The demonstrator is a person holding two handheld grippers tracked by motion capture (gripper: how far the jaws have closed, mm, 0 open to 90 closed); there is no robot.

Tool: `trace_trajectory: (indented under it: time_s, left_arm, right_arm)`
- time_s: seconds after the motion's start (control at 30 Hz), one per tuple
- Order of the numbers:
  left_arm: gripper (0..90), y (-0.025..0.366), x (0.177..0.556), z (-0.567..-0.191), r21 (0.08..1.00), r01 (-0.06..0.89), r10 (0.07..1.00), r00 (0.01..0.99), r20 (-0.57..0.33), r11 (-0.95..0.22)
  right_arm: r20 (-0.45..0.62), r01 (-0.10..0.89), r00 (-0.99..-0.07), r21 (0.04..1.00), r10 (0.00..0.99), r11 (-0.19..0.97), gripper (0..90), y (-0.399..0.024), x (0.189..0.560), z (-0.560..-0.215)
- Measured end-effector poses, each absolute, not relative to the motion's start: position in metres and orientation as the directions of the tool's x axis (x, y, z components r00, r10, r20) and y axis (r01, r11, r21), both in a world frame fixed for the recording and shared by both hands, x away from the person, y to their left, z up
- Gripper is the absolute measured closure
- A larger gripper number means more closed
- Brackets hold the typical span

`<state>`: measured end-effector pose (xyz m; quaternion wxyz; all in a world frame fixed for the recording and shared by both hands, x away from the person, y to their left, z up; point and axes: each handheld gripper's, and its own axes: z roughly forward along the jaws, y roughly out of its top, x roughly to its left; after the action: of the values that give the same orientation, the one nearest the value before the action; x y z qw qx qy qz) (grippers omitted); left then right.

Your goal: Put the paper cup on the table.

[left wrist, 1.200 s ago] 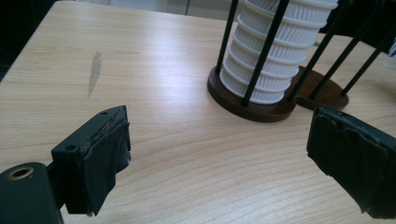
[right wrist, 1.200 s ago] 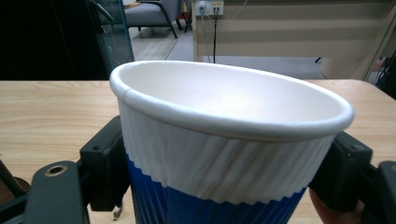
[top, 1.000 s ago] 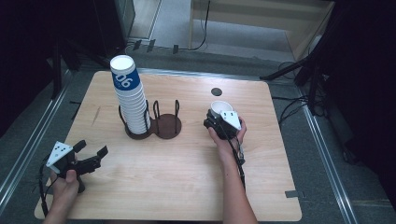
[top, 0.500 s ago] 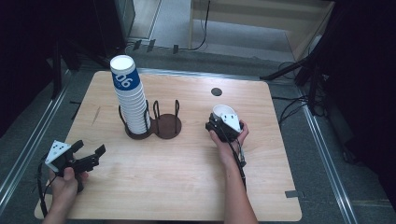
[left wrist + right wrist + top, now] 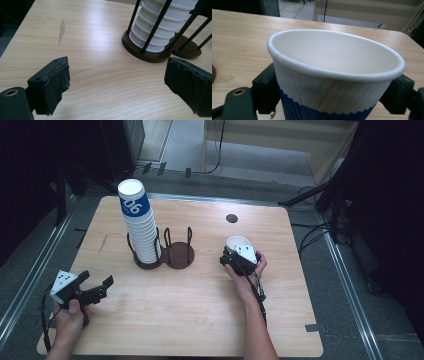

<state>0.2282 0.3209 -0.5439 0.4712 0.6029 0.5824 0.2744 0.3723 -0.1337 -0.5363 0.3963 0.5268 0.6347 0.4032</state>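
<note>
At the left, the left gripper rests with its black padded fingers spread wide over pale wood-grain counter. Next, a tall stack of ribbed white cups fills one ring of a dark wire holder. The right gripper has just been opening around one upright, empty ribbed paper cup.
</note>
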Motion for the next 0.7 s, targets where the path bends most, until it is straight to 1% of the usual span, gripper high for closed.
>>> trace_trajectory:
  time_s: [0.13, 0.33, 0.37, 0.4, 0.47, 0.7]
  left_arm:
    - [6.7, 0.321, 0.229, -0.543, 0.885, 0.449, 0.963, 0.157, -0.217, 0.126]
    - [6.7, 0.324, 0.228, -0.542, 0.880, 0.458, 0.959, 0.168, -0.228, 0.129]
    - [6.7, 0.323, 0.228, -0.542, 0.880, 0.458, 0.959, 0.170, -0.225, 0.125]
    - [6.8, 0.323, 0.228, -0.543, 0.881, 0.457, 0.959, 0.170, -0.225, 0.126]
    - [6.8, 0.323, 0.228, -0.543, 0.881, 0.458, 0.960, 0.172, -0.221, 0.121]
    - [6.7, 0.323, 0.227, -0.542, 0.880, 0.458, 0.963, 0.161, -0.216, 0.121]
  right_arm:
    - [-0.085, 0.372, -0.162, 0.917, 0.983, 0.141, 15.9, -0.134, 0.371, -0.535]
    - [-0.092, 0.400, -0.186, 0.902, 0.978, 0.161, 12.7, -0.135, 0.369, -0.536]
    - [-0.089, 0.400, -0.190, 0.903, 0.978, 0.160, 10.9, -0.135, 0.368, -0.536]
    - [-0.074, 0.406, -0.203, 0.901, 0.976, 0.152, 5.7, -0.136, 0.368, -0.535]
    - [-0.065, 0.415, -0.217, 0.897, 0.974, 0.152, 0.3, -0.138, 0.367, -0.533]
    - [-0.049, 0.394, -0.252, 0.907, 0.967, 0.149, 0.0, -0.146, 0.356, -0.520]
